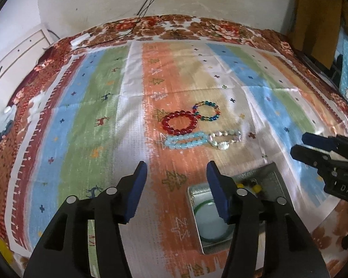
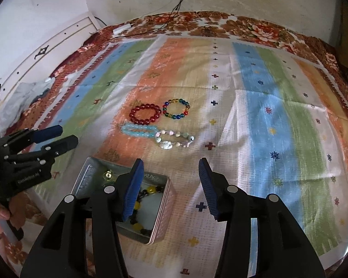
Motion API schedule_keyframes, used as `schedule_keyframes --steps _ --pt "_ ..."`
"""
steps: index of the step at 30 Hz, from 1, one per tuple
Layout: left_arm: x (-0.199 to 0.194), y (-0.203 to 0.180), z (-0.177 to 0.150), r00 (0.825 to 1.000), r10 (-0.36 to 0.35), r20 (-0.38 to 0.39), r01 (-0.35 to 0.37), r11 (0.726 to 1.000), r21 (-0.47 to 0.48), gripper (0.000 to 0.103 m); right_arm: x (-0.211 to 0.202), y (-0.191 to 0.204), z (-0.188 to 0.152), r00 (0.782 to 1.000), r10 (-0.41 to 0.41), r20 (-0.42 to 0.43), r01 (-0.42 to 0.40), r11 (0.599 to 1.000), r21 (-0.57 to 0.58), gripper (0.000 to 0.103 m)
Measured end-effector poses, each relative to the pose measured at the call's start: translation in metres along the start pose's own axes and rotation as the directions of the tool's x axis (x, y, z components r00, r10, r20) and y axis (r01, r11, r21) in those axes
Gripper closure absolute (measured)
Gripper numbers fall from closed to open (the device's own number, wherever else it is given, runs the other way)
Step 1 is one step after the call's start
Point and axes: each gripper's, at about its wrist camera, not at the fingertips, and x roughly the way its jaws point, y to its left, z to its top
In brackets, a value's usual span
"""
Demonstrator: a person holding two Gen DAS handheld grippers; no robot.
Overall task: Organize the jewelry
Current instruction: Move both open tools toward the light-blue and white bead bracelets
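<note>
Several bead bracelets lie on the striped cloth: a red one (image 1: 179, 123) (image 2: 145, 114), a multicolour one (image 1: 206, 110) (image 2: 176, 108), a light blue one (image 1: 186, 140) (image 2: 139, 130) and a pale stone one (image 1: 225, 139) (image 2: 174, 139). A metal tin (image 1: 273, 178) (image 2: 87, 176) stands in front of them, holding a yellow-and-black bracelet (image 2: 143, 199) and a green bangle (image 1: 203, 205). My left gripper (image 1: 177, 169) is open and empty, short of the bracelets, beside the tin. My right gripper (image 2: 171, 168) is open and empty, at the tin's right.
The striped cloth (image 1: 99, 106) lies on a floral bedspread (image 2: 255, 26) against a white wall. Black cables (image 2: 174, 14) and a white adapter (image 1: 80, 39) lie at the far edge. Crumpled fabric (image 2: 27, 92) sits at the left. Each gripper shows in the other's view (image 1: 299, 143) (image 2: 67, 135).
</note>
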Motion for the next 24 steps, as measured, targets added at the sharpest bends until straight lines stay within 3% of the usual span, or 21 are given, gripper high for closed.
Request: schedule_keyframes --steps 2,10,24 --pt "0.004 0.003 0.004 1.0 0.003 -0.005 -0.003 1.0 -0.008 0.045 0.003 -0.002 0.002 1.0 -0.001 -0.004 0.001 1.0 0.003 0.048" --pt "0.027 0.016 0.019 0.997 -0.039 -0.067 0.035 0.997 -0.067 0.041 0.02 -0.012 0.013 1.0 0.016 -0.026 -0.016 1.0 0.023 0.045" --pt "0.057 0.02 0.037 0.992 -0.031 -0.12 0.023 0.997 -0.069 0.039 0.048 -0.012 0.026 0.997 -0.015 -0.074 0.016 1.0 0.014 0.045"
